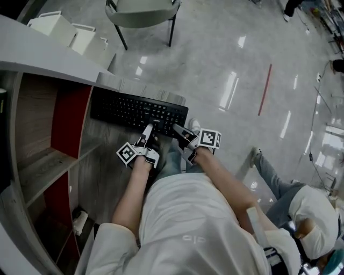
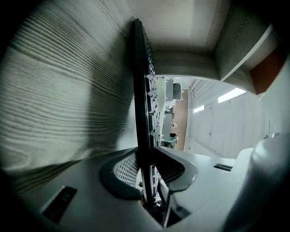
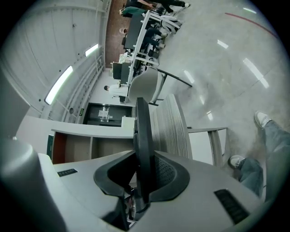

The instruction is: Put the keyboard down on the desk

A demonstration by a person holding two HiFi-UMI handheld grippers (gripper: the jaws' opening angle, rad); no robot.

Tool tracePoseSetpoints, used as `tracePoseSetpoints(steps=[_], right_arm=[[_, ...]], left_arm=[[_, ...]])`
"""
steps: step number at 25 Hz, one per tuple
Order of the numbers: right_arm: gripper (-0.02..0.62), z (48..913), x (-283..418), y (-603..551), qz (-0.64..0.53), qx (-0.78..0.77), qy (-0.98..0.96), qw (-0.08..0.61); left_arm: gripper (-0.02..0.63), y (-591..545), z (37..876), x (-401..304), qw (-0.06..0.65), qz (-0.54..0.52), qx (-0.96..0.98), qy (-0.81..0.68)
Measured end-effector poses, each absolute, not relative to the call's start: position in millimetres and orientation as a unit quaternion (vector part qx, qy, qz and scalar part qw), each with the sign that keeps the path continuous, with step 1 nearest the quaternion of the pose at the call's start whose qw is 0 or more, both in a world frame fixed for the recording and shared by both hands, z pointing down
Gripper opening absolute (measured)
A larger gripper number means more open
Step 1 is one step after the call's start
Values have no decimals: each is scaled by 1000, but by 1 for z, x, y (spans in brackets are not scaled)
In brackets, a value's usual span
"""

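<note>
A black keyboard (image 1: 137,111) lies low over the grey wood-grain desk (image 1: 102,177), its right end reaching the desk's edge. My left gripper (image 1: 148,129) holds its near edge around the middle. My right gripper (image 1: 177,130) grips the near right corner. In the left gripper view the keyboard (image 2: 141,90) runs edge-on away from me, with the left gripper (image 2: 147,170) shut on it and the desk surface (image 2: 59,104) close beside it. The right gripper view shows the keyboard's thin edge (image 3: 142,131) clamped in the right gripper (image 3: 142,174).
A shelf unit with a red panel (image 1: 67,121) stands at the desk's left, under a white top with white boxes (image 1: 70,32). A chair (image 1: 142,13) stands on the floor beyond. Another person (image 1: 312,209) sits low at the right.
</note>
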State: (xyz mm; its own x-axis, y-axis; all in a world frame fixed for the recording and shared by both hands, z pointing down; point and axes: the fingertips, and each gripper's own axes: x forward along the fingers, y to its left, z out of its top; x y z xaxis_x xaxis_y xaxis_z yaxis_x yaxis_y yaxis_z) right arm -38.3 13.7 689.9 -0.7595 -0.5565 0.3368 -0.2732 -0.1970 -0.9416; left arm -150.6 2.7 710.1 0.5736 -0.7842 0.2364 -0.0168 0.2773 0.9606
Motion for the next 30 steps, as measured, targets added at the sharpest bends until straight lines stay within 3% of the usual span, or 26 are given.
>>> tracePoseSetpoints(steps=[6, 13, 17, 30], right_arm=[[117, 690, -46, 10, -695, -331, 633, 79], [187, 702, -48, 27, -681, -327, 656, -12], [184, 716, -41, 39, -681, -339, 647, -44], [107, 732, -39, 49, -716, -334, 611, -53]], left_arm=[[103, -2, 709, -158, 700, -294, 536, -369], [92, -4, 715, -166, 697, -298, 531, -378], [87, -8, 724, -171, 696, -283, 533, -390], [97, -1, 737, -172, 716, -266, 508, -397]])
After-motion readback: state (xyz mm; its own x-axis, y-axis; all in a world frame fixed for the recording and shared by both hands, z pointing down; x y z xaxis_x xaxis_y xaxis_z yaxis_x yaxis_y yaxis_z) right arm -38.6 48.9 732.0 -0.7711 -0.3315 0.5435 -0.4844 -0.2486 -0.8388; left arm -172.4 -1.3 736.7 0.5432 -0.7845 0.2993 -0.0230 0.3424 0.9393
